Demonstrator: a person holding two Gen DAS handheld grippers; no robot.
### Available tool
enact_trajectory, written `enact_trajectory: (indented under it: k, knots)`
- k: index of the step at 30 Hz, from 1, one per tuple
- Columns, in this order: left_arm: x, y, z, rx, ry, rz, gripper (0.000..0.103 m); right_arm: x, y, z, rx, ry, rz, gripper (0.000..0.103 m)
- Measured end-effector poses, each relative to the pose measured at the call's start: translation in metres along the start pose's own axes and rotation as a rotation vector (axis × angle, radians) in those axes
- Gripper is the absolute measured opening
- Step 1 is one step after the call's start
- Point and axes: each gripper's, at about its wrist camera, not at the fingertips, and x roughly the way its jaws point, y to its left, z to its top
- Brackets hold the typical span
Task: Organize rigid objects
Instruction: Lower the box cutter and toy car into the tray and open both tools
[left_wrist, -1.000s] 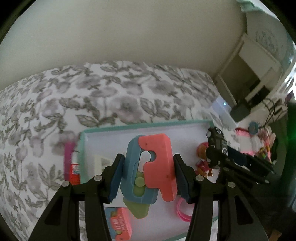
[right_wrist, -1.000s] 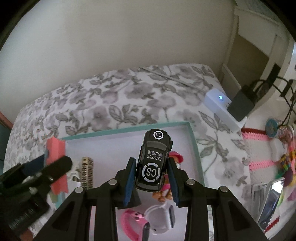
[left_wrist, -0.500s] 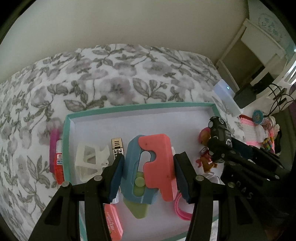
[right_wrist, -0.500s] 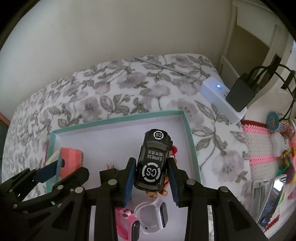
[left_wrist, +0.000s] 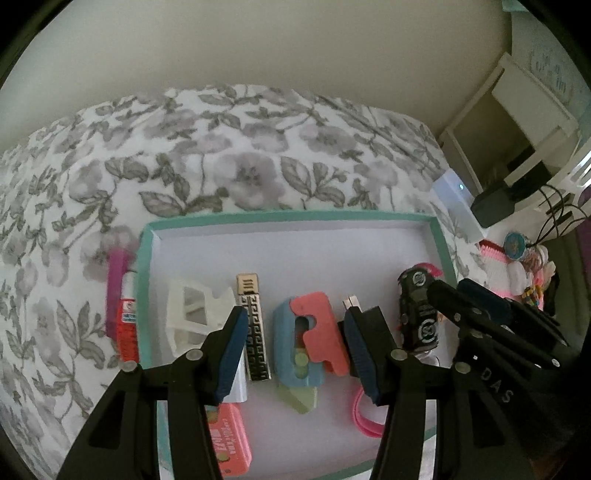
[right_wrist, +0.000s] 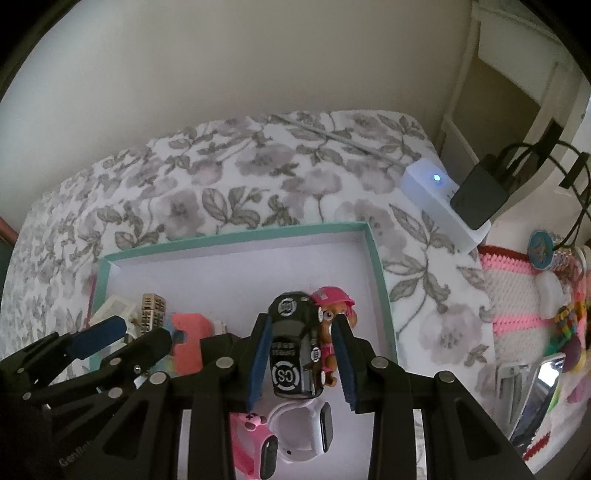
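Toy car (right_wrist: 295, 350) lay in teal tray (right_wrist: 380, 266) between spread right gripper (right_wrist: 303, 363) pads; left gripper (left_wrist: 295, 350) spread, blue-coral toy (left_wrist: 308, 339) lying between pads, untouched.

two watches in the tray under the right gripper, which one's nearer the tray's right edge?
The white watch; the pink watch lies left of it, touching.

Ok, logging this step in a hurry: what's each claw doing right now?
Left claw: open; the toy lies loose in the tray.
Right claw: open; the car sits loose inside it.
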Motion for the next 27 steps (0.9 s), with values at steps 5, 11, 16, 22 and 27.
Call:
enact_trajectory:
  k: [5, 11, 16, 22, 27]
  knots:
    - [-0.019, 0.009, 0.005, -0.020, -0.057, 0.006, 0.056, -0.015, 0.001, 0.005, 0.005, -0.040, 0.017, 0.037]
    - [-0.033, 0.024, 0.009, -0.054, -0.105, 0.036, 0.056, -0.029, 0.002, 0.008, 0.010, -0.078, 0.042, 0.037]
    - [-0.034, 0.036, 0.008, -0.085, -0.119, 0.083, 0.061, -0.026, 0.006, 0.009, 0.002, -0.075, 0.039, 0.037]
    - [-0.030, 0.048, 0.007, -0.107, -0.111, 0.142, 0.063, -0.018, 0.012, 0.008, -0.009, -0.057, 0.031, 0.044]
    - [-0.028, 0.055, 0.006, -0.115, -0.110, 0.181, 0.063, -0.011, 0.015, 0.007, -0.006, -0.045, 0.032, 0.058]
